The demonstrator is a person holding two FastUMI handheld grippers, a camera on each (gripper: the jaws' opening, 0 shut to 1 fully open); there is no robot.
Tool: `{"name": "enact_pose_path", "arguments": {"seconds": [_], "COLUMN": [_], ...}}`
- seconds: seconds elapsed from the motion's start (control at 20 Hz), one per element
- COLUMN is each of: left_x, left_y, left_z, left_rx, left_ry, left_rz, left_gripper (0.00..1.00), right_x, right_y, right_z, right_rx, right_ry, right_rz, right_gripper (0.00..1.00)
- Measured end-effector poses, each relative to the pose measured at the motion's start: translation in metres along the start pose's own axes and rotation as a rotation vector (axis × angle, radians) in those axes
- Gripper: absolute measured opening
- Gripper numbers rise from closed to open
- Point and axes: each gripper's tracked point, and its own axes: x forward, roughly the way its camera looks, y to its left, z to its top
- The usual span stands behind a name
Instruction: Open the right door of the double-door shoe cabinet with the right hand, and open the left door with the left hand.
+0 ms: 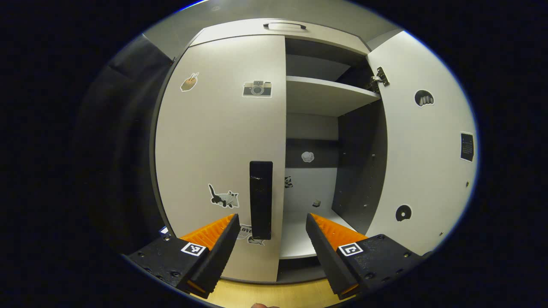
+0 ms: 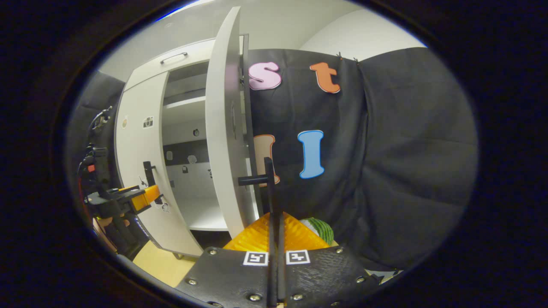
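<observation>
Right door [image 2: 222, 141] swung wide open, right gripper [image 2: 274, 226] pinching its black handle [image 2: 269, 179], left door [image 1: 218, 145] closed, left gripper [image 1: 272, 235] spread either side of its handle [image 1: 261, 199], not touching.

A staged recording booth, not a real home. Black cloth [image 2: 385, 149] hangs as the wall behind a sticker-covered grey shoe cabinet [image 1: 214, 141] on a wooden floor [image 1: 274, 295].
</observation>
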Motion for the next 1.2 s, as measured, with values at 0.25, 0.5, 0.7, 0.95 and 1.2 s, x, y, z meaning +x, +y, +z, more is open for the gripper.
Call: {"name": "enact_pose_path", "arguments": {"seconds": [0.25,0.5,0.7,0.95,1.2], "left_x": [0.024,0.045,0.056,0.053,0.048], "left_y": [0.009,0.018,0.018,0.021,0.023], "left_z": [-0.004,-0.002,-0.006,-0.006,-0.007], "left_rx": [0.025,0.068,0.07,0.045,0.028], "left_ry": [0.003,-0.01,0.007,0.021,0.033], "left_rz": [0.051,0.09,0.083,0.09,0.105], "left_gripper": [0.97,0.82,0.55,0.32,0.27], "right_x": [0.001,0.004,0.004,0.003,0.003], "right_y": [-0.002,-0.003,-0.004,-0.005,-0.006], "right_z": [-0.005,-0.012,-0.012,-0.014,-0.012], "right_rx": [0.001,-0.005,-0.02,0.006,0.001], "right_ry": [0.02,0.029,0.024,0.03,0.024], "right_rz": [0.021,0.025,0.021,0.018,0.016], "right_gripper": [0.17,0.21,0.21,0.22,0.21]}}
